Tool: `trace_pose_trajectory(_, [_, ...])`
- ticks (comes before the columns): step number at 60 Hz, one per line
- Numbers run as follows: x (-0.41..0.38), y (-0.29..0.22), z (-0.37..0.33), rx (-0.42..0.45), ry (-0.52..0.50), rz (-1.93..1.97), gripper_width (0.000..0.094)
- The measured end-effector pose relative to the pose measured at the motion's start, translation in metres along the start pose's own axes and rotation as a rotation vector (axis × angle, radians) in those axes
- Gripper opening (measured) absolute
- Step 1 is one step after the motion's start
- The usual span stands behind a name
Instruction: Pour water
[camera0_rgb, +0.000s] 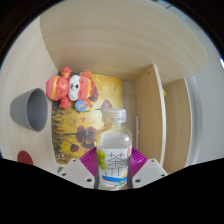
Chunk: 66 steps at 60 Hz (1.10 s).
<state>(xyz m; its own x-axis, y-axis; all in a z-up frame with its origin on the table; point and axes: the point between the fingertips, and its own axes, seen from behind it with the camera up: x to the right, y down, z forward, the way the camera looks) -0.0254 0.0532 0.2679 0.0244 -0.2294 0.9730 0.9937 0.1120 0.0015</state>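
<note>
A clear water bottle with a white cap and a white label with green characters stands upright between my fingers. My gripper has its magenta pads pressed against both sides of the bottle. A grey cup lies tilted on the table beyond and to the left of the bottle, its open mouth facing the fingers' side. The bottle's base is hidden below the fingers.
A red and orange plush toy sits on a yellow patterned mat beyond the bottle. An open wooden box stands to the right. The pale wooden table extends beyond.
</note>
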Motion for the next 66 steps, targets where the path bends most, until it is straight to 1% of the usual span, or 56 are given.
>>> trace_pose_trajectory(6, [0.016,0.027,-0.003,-0.092,0.003,0.397,0.0378])
trace_pose_trajectory(11, [0.010,0.048,-0.009,-0.168,-0.023,0.770,0.0393])
trace_pose_trajectory(19, [-0.028,0.073,-0.021,-0.253,-0.079,1.276,0.0393])
trace_pose_trajectory(22, [-0.050,0.067,-0.029,-0.298,-0.089,1.402,0.0392])
trace_pose_trajectory(23, [-0.061,0.071,-0.027,-0.283,-0.115,1.428,0.0392])
trace_pose_trajectory(26, [-0.088,0.074,-0.032,-0.309,-0.172,1.463,0.0393])
trace_pose_trajectory(31, [-0.122,0.074,-0.038,-0.334,-0.228,1.484,0.0392])
trace_pose_trajectory(32, [-0.127,0.067,-0.043,-0.363,-0.227,1.498,0.0392])
trace_pose_trajectory(37, [-0.152,0.068,-0.044,-0.364,-0.267,1.533,0.0392])
trace_pose_trajectory(43, [-0.168,0.067,-0.044,-0.362,-0.290,1.549,0.0392])
trace_pose_trajectory(47, [-0.180,0.065,-0.045,-0.389,-0.290,1.561,0.0393])
trace_pose_trajectory(49, [-0.179,0.066,-0.043,-0.368,-0.277,1.563,0.0400])
trace_pose_trajectory(57, [-0.180,0.064,-0.046,-0.360,-0.270,1.533,0.0404])
trace_pose_trajectory(66, [-0.181,0.067,-0.046,-0.397,-0.270,1.555,0.0496])
